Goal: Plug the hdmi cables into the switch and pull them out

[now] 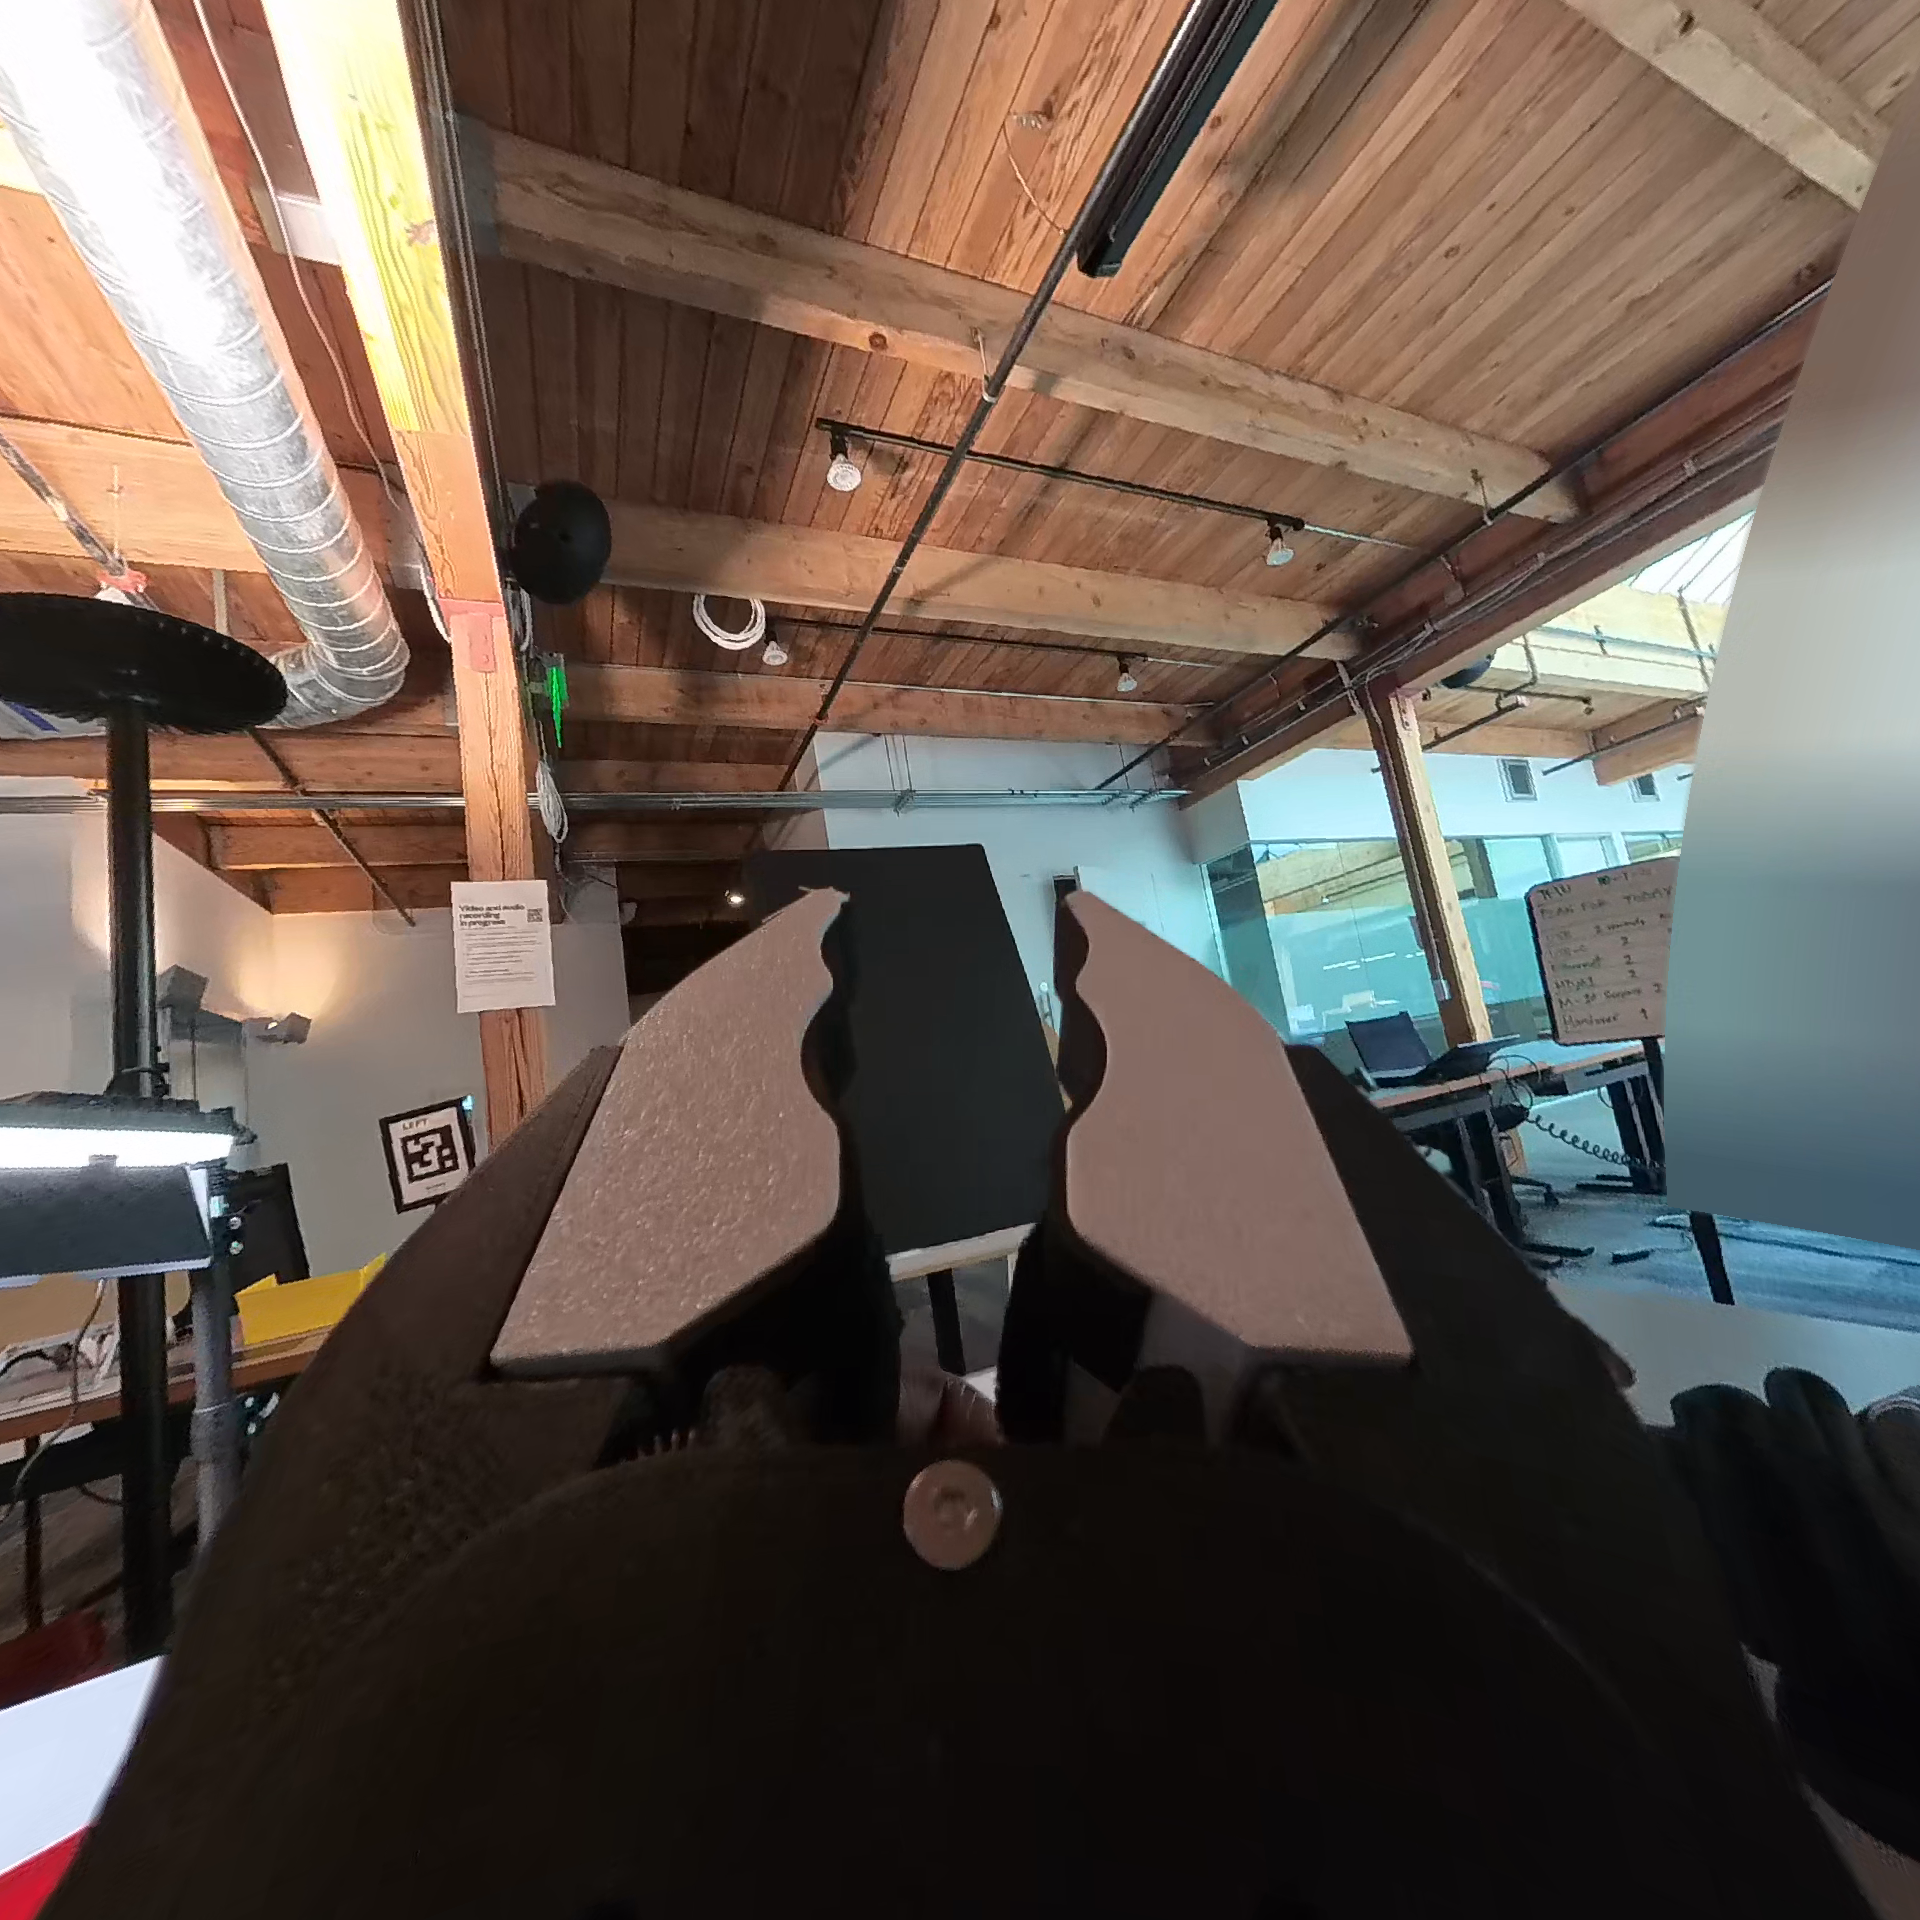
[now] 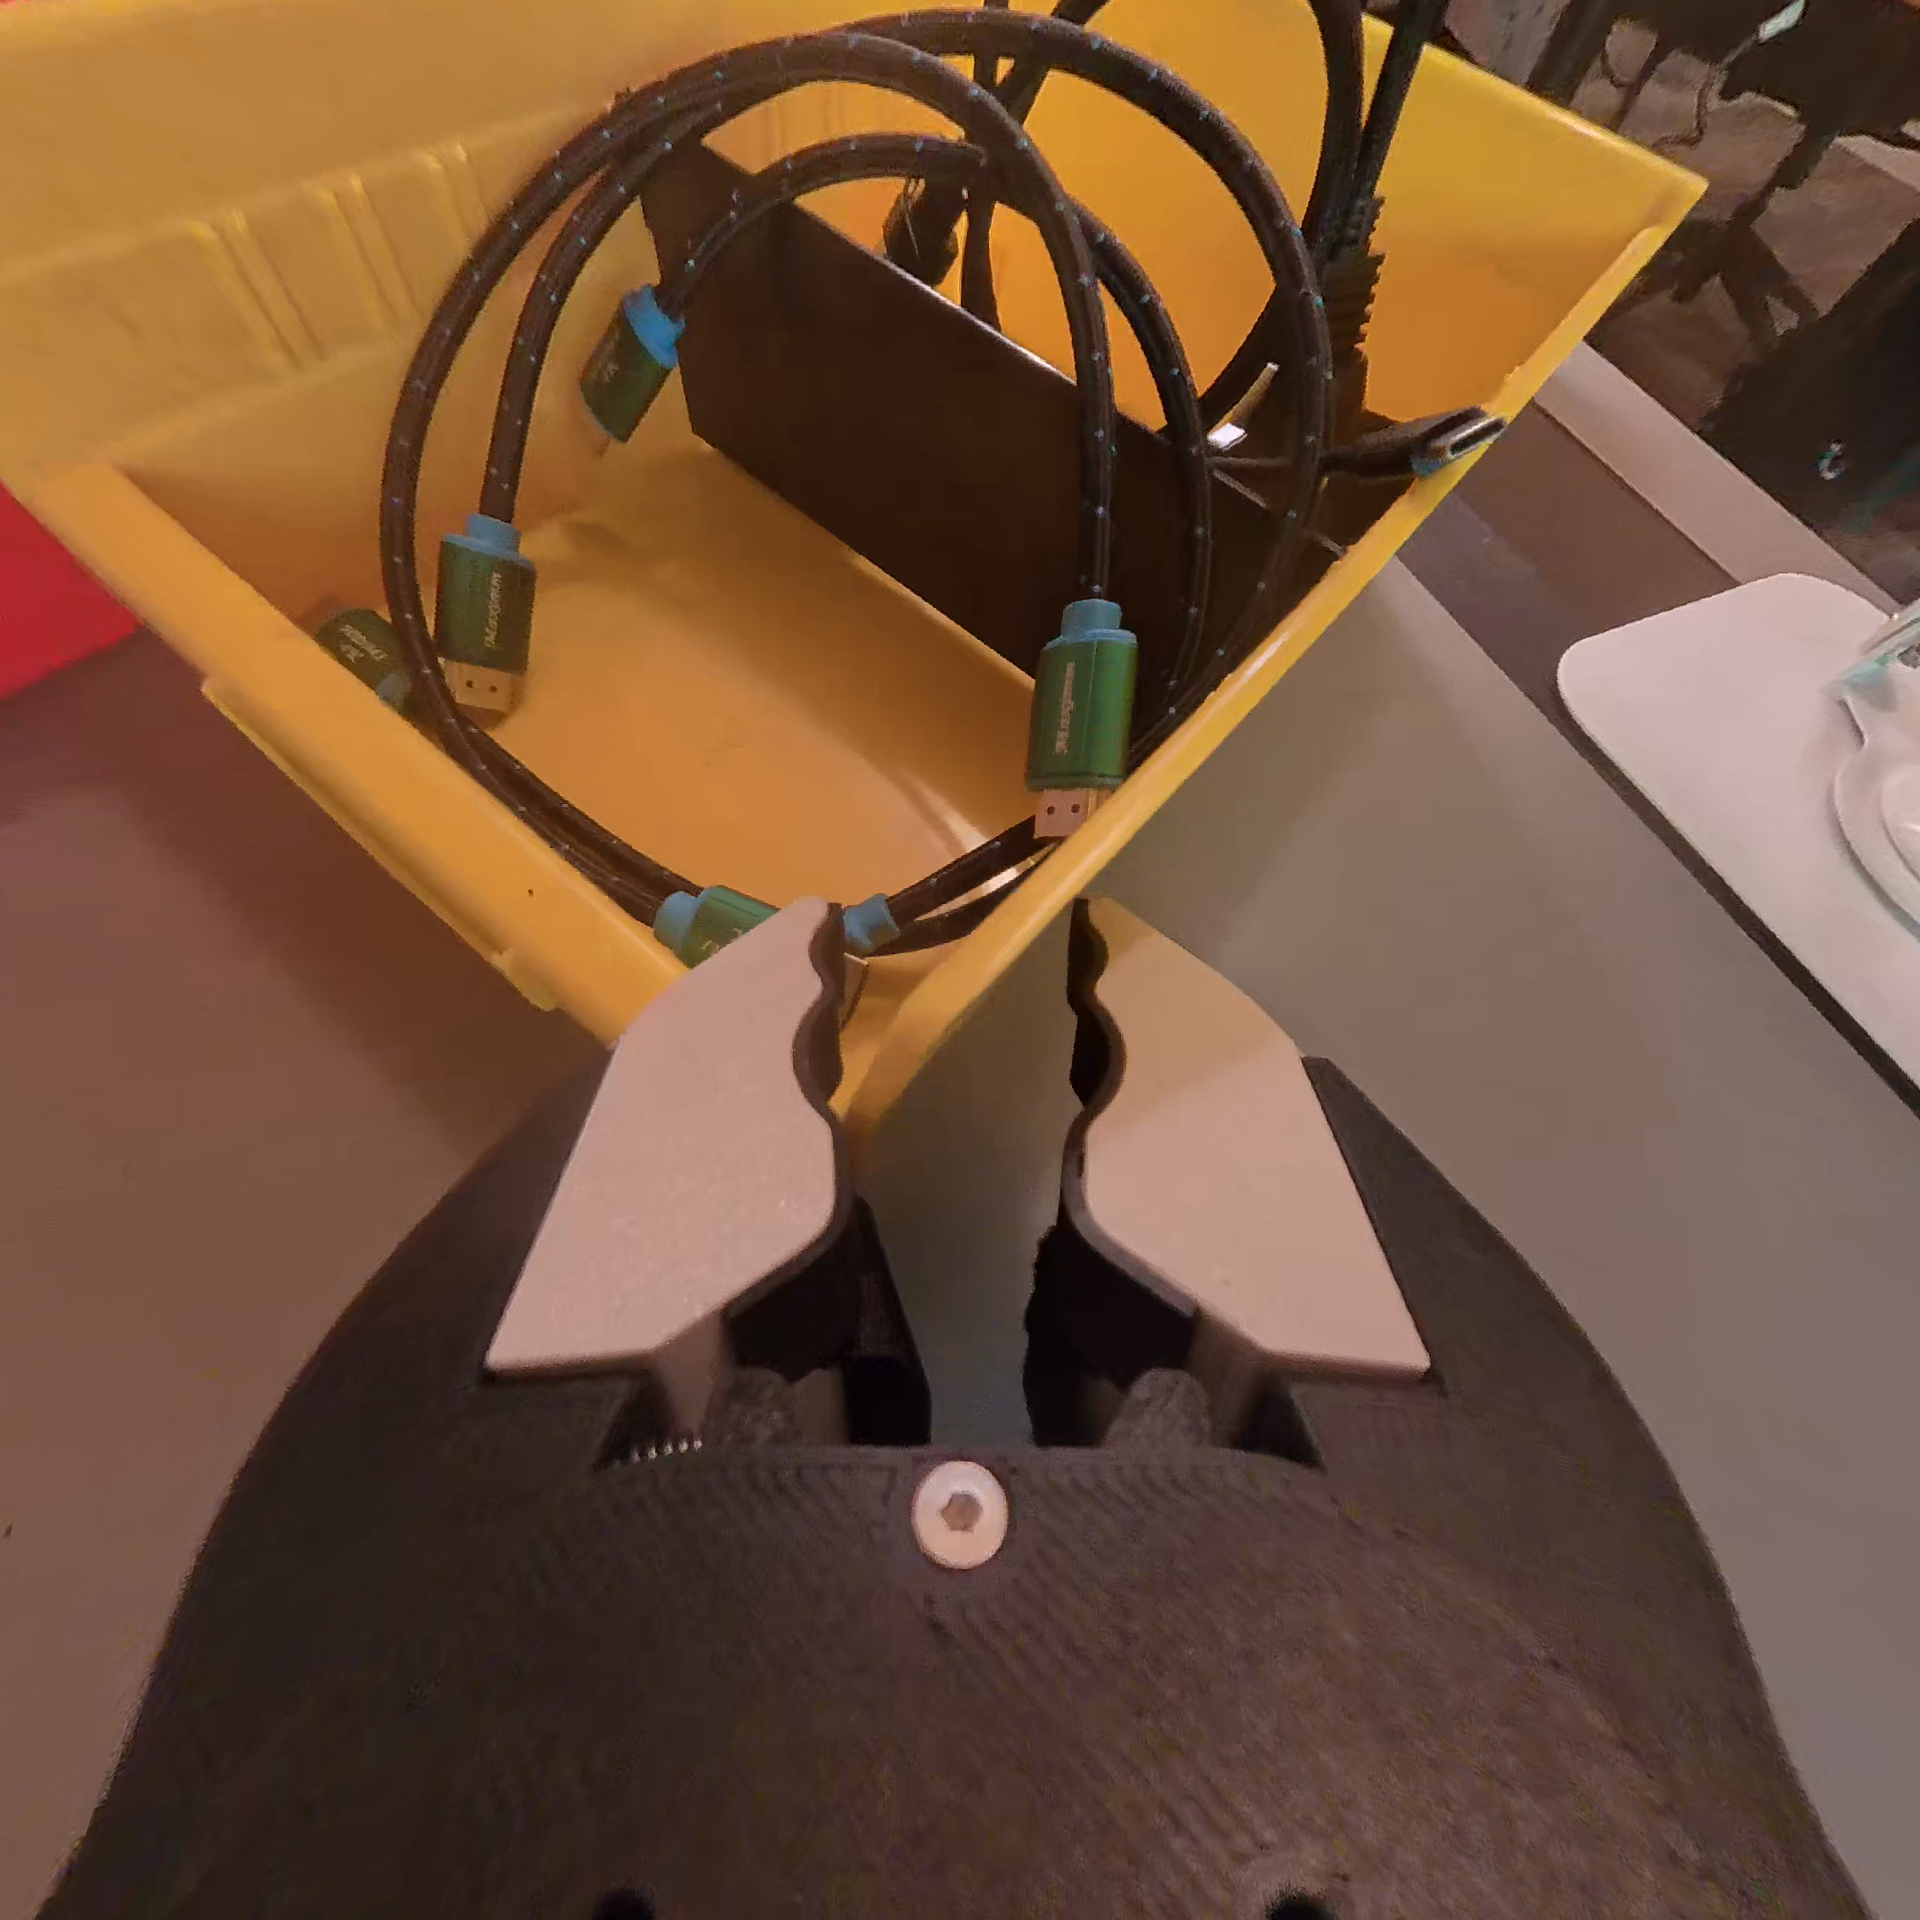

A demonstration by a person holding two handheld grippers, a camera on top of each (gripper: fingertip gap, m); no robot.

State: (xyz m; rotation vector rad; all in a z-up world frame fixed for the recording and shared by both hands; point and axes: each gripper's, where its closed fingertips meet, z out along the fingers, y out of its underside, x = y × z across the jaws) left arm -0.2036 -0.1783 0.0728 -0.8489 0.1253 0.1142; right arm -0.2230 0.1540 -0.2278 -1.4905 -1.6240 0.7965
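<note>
A yellow bin (image 2: 395, 810) stands on the grey table (image 2: 1455, 1039) and holds several black braided HDMI cables (image 2: 1091, 312) with green plugs. One plug (image 2: 1081, 707) lies against the bin's right wall, one (image 2: 483, 613) is at the left, and one (image 2: 717, 920) sits just past my left fingertip. A black divider (image 2: 883, 395) crosses the bin. My right gripper (image 2: 954, 914) is open and empty, and the bin's near corner lies between its jaws. My left gripper (image 1: 956, 899) is open and empty, tilted up toward the ceiling. No switch shows in either view.
A white pad (image 2: 1714, 727) with a clear glass item (image 2: 1881, 748) lies right of the bin, and something red (image 2: 52, 603) to its left. Ahead of the left gripper are a black panel (image 1: 935, 1039), a wooden post (image 1: 499, 831), a black lamp stand (image 1: 130, 935) and desks (image 1: 1475, 1101).
</note>
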